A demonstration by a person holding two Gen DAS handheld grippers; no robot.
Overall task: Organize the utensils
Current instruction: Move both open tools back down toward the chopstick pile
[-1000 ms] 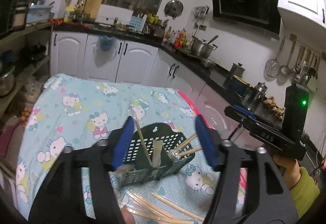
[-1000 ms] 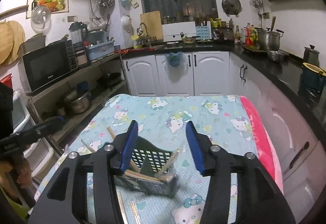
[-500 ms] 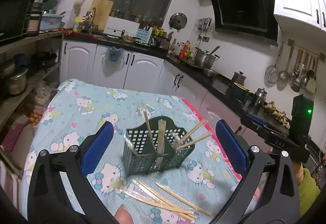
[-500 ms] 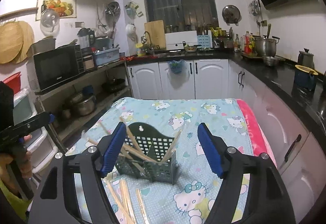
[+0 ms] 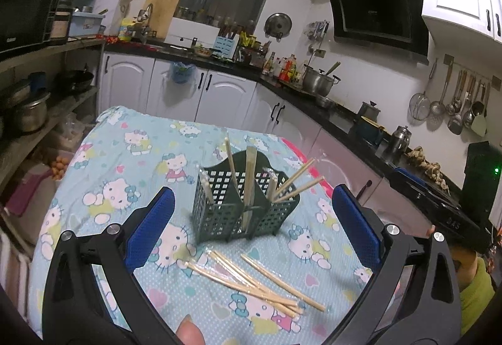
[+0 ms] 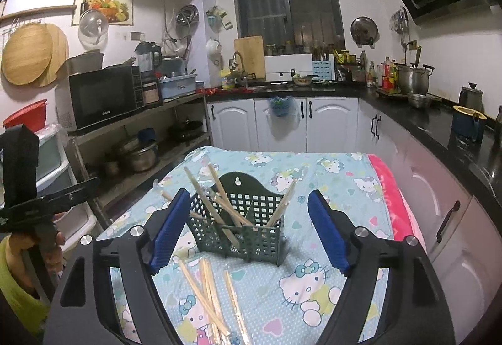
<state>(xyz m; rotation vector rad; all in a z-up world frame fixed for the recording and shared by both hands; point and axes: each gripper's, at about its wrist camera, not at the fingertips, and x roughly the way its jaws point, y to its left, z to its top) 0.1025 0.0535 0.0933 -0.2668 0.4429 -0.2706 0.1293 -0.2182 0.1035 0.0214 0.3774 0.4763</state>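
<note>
Caddy (image 5: 241,207) upright on cloth (image 5: 125,163), chopsticks (image 5: 251,279) flat before it. Hanging ladles (image 5: 455,106) only in left view; microwave (image 6: 103,97) front only in right. Left gripper (image 5: 251,238) wide apart; right gripper (image 6: 248,232) just been opening, nothing gripped.

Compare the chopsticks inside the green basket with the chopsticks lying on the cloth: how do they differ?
The chopsticks in the basket stand tilted and fan apart, held by the green basket. The loose chopsticks lie flat on the cloth, overlapping in a pile in front of it. Both sets look like pale wood.
</note>
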